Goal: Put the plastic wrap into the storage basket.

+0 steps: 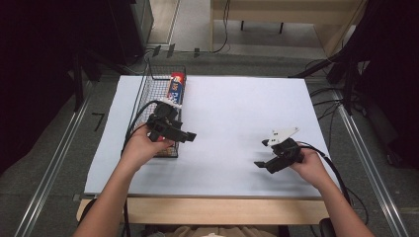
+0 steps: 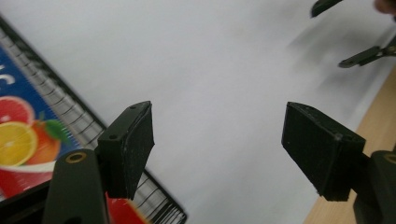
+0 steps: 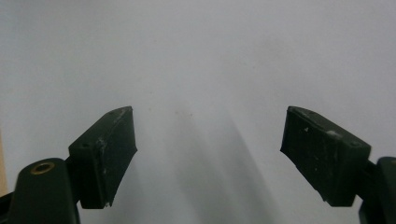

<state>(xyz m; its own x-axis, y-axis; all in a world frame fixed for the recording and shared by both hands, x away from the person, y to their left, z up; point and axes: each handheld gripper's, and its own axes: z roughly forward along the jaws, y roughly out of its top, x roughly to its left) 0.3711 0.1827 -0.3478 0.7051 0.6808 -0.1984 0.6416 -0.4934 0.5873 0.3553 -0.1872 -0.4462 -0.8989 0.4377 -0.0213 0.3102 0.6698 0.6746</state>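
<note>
White sheeting covers the table [image 1: 237, 123], which spans the middle of the high view, with a strip of pale wood along its lower edge. A black wire basket [image 1: 150, 86] stands at the upper left of the sheet, its long side running toward the top of the frame. Inside it lies a carton [image 1: 176, 87] printed in blue and red, against the basket's right wall near the far end. In the left gripper view the same carton [image 2: 21, 140] appears at the lower left of the frame, showing blue ground, citrus slices and a red band behind the basket's wire rim [image 2: 70, 105].

The left gripper [image 1: 170, 129] is held by the left hand [image 1: 141, 145] at the left centre of the high view, over the near right corner of the basket. In the left gripper view [image 2: 217, 149] its jaws stand wide apart with nothing between them, above bare white sheet.

The right gripper [image 1: 267, 155] is held by the right hand [image 1: 309, 165] at the lower right of the high view, well apart from the basket and carrying a grey three-cornered plate on top. In the right gripper view [image 3: 208, 154] its jaws are likewise spread wide and empty over plain white surface. Its tips also show at the upper right of the left gripper view.
</note>
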